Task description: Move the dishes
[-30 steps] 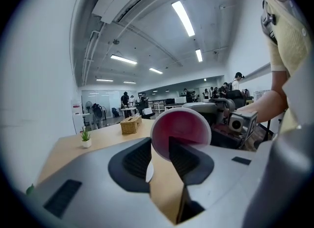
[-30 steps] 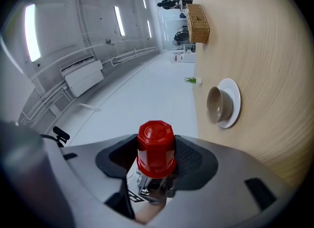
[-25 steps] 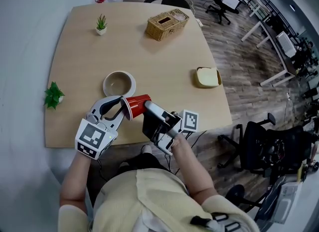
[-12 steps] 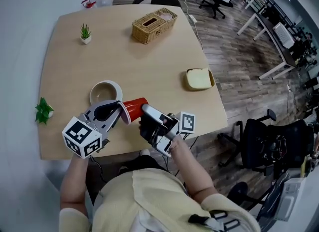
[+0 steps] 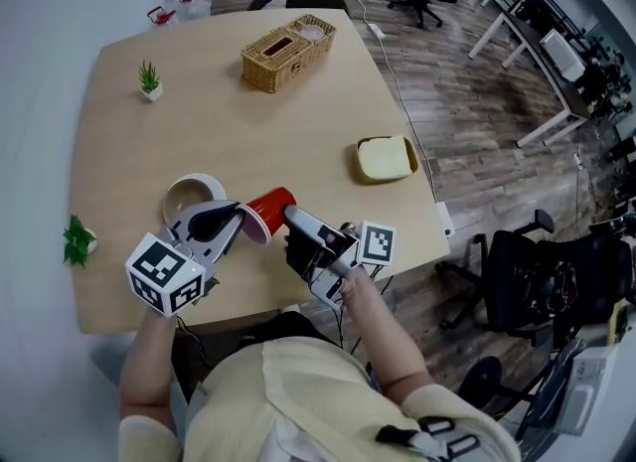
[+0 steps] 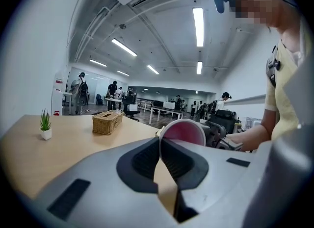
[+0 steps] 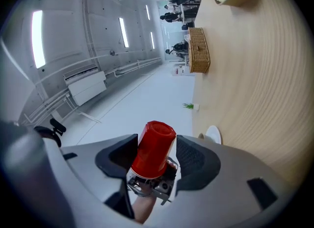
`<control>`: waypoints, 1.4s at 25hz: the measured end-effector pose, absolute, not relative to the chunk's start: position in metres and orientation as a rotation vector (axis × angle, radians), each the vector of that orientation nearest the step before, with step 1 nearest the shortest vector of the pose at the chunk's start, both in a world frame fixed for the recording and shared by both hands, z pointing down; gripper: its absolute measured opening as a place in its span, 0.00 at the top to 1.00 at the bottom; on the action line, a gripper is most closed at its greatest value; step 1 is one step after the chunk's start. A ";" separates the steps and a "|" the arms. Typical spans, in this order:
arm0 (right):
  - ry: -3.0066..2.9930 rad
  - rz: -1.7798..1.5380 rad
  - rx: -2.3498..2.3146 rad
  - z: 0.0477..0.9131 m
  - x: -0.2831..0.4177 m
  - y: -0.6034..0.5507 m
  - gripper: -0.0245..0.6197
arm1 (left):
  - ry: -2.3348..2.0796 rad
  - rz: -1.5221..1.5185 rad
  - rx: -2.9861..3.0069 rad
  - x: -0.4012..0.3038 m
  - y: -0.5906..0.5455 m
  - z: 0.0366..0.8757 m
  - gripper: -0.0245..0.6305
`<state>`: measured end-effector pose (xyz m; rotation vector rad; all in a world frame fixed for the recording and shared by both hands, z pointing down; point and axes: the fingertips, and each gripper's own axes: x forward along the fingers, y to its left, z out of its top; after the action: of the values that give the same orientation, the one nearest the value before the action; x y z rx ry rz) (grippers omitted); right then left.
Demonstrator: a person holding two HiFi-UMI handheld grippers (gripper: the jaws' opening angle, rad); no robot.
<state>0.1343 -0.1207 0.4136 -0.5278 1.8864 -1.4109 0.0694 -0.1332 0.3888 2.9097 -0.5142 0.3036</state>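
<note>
One red plastic cup [image 5: 268, 214] held sideways above near side of pale wooden table [image 5: 199, 122]; left gripper [image 5: 237, 222] jaws, just closing, pinch its rim; right gripper [image 5: 291, 218] jaws clasp its body

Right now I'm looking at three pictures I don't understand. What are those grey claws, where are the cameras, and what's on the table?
No robot here: a person holds a two-jaw gripper in each hand. The wide picture comes from a camera on their head, looking down; the other two come from cameras riding on the grippers. On the table stand a white bowl, a wicker basket, a shallow dish with something pale yellow, and two small plants. The red cup is in the air: the right gripper holds its body, and the left gripper has just closed its jaws on the rim.
</note>
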 end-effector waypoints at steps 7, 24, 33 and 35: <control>1.946 -1.365 -0.657 0.421 0.170 -0.122 0.58 | -0.562 0.368 2.861 0.095 -0.158 0.393 0.92; 2.420 -1.269 -1.065 0.465 0.159 -0.096 0.65 | -0.504 1.025 2.616 0.128 -0.200 0.452 0.92; 2.458 -1.282 -1.121 0.472 0.130 -0.084 0.66 | -0.387 1.374 2.547 0.123 -0.208 0.483 0.92; 2.466 -1.289 -1.138 0.475 0.127 -0.081 0.66 | -0.361 1.401 2.540 0.126 -0.208 0.487 0.92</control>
<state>0.1265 -0.0814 0.4746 -1.1378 2.4655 -1.2889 0.1256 -0.2080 0.4866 2.5401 -0.3611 1.4005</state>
